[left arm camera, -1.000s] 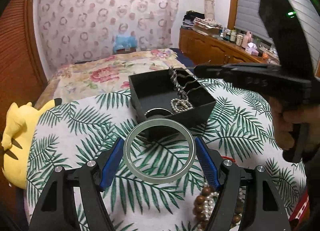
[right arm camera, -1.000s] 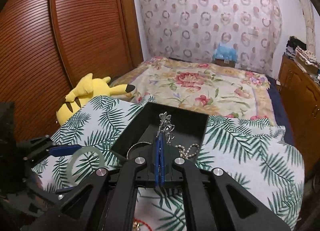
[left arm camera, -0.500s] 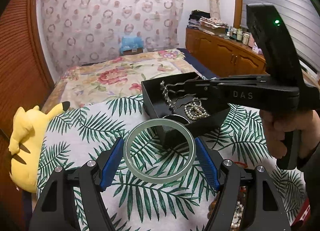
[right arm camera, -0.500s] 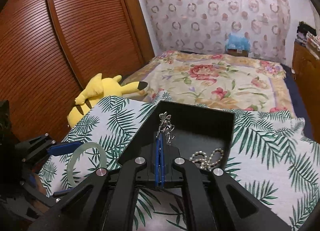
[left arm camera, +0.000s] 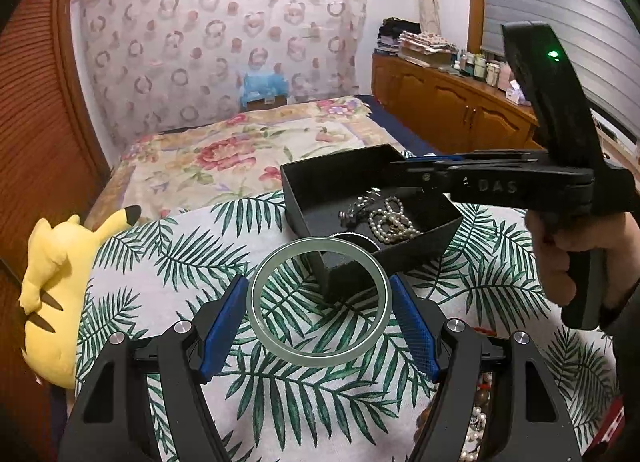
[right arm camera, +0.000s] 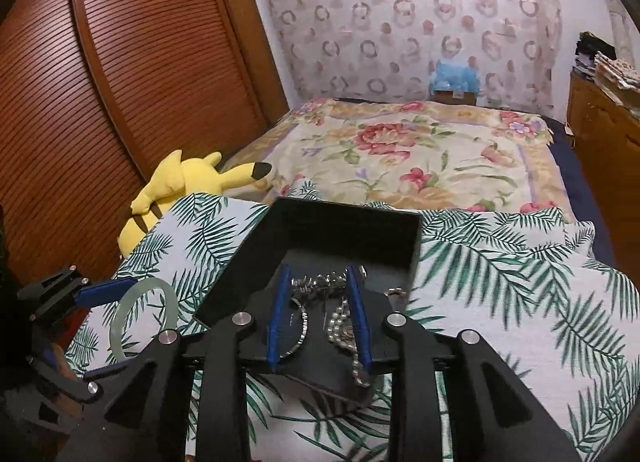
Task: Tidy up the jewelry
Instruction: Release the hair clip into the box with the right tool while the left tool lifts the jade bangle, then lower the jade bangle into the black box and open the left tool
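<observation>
While right gripper [right arm camera: 318,316] hangs over black open-top jewelry box [left arm camera: 320,181], jaws spread, silver chain [right arm camera: 320,284] lying inside, left gripper [left arm camera: 320,316] pinches pale green jade bangle [left arm camera: 318,300] just before box. Advice: lift bangle over near wall, lower flat, then release.

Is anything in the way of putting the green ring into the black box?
Yes. The right gripper hangs open over the box, above the jewelry. The left gripper holds the ring just short of the box's near corner.
</observation>
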`<move>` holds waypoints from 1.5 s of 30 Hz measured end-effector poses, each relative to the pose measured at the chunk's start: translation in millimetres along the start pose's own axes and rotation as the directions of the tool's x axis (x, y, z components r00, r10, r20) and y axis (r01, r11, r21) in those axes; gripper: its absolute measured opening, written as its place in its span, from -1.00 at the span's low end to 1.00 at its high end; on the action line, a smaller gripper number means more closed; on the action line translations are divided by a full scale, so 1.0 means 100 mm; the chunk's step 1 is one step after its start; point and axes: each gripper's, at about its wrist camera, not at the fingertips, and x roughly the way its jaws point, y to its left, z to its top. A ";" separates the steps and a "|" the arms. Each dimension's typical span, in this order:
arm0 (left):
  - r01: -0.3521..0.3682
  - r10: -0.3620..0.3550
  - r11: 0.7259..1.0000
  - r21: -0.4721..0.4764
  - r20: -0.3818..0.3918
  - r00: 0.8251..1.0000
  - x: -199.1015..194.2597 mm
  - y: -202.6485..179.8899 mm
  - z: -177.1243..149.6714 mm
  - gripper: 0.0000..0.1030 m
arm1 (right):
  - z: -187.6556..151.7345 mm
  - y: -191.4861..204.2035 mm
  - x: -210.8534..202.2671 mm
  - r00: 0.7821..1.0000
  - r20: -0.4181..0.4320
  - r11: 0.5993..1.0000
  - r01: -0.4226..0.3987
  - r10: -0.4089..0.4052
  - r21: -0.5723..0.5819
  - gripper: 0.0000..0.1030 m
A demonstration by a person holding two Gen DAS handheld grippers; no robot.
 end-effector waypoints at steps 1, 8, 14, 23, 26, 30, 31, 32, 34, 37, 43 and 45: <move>-0.001 0.001 1.000 0.001 0.000 1.000 0.00 0.00 0.00 0.34 | -0.01 -0.02 -0.04 1.000 0.005 1.000 0.008 -0.007 -0.001 -0.40; -0.006 0.006 1.000 0.009 0.000 1.000 0.08 -0.07 0.13 0.34 | -0.08 -0.22 -0.32 0.998 0.052 0.999 0.039 -0.039 0.005 -0.40; -0.018 0.018 1.000 0.021 -0.005 1.000 0.24 -0.14 0.28 0.34 | -0.25 -0.36 -0.52 0.995 0.066 0.997 0.075 -0.074 -0.013 -0.40; -0.056 0.057 0.998 0.039 -0.040 0.998 0.57 -0.23 0.51 0.34 | -0.53 -0.50 -0.63 0.993 0.058 0.995 0.102 -0.102 -0.006 -0.40; -0.064 0.066 0.997 0.039 -0.052 0.996 0.67 -0.26 0.56 0.34 | -0.61 -0.53 -0.66 0.992 0.056 0.994 0.110 -0.109 -0.006 -0.40; -0.078 0.080 0.996 0.050 -0.059 0.995 0.73 -0.30 0.61 0.34 | -0.67 -0.53 -0.73 0.993 0.060 0.995 0.103 -0.103 -0.008 -0.40; -0.078 0.081 0.996 0.050 -0.058 0.995 0.74 -0.31 0.61 0.34 | -0.70 -0.53 -0.75 0.993 0.061 0.995 0.104 -0.103 -0.013 -0.40; -0.077 0.080 0.996 0.049 -0.059 0.995 0.74 -0.31 0.62 0.34 | -0.70 -0.51 -0.76 0.993 0.062 0.994 0.104 -0.103 -0.017 -0.40; -0.076 0.079 0.996 0.050 -0.061 0.995 0.74 -0.32 0.62 0.34 | -0.74 -0.48 -0.79 0.993 0.063 0.994 0.103 -0.101 -0.026 -0.40; -0.077 0.081 0.995 0.062 -0.067 0.994 0.78 -0.37 0.64 0.34 | -0.76 -0.41 -0.82 0.993 0.065 0.994 0.101 -0.099 -0.039 -0.40; -0.071 0.076 0.994 0.081 -0.061 0.995 0.75 -0.47 0.62 0.34 | -0.81 -0.30 -0.85 0.994 0.061 0.994 0.096 -0.093 -0.056 -0.40; -0.064 0.069 0.995 0.080 -0.060 0.996 0.72 -0.47 0.61 0.34 | -0.81 -0.27 -0.85 0.994 0.058 0.994 0.095 -0.091 -0.059 -0.40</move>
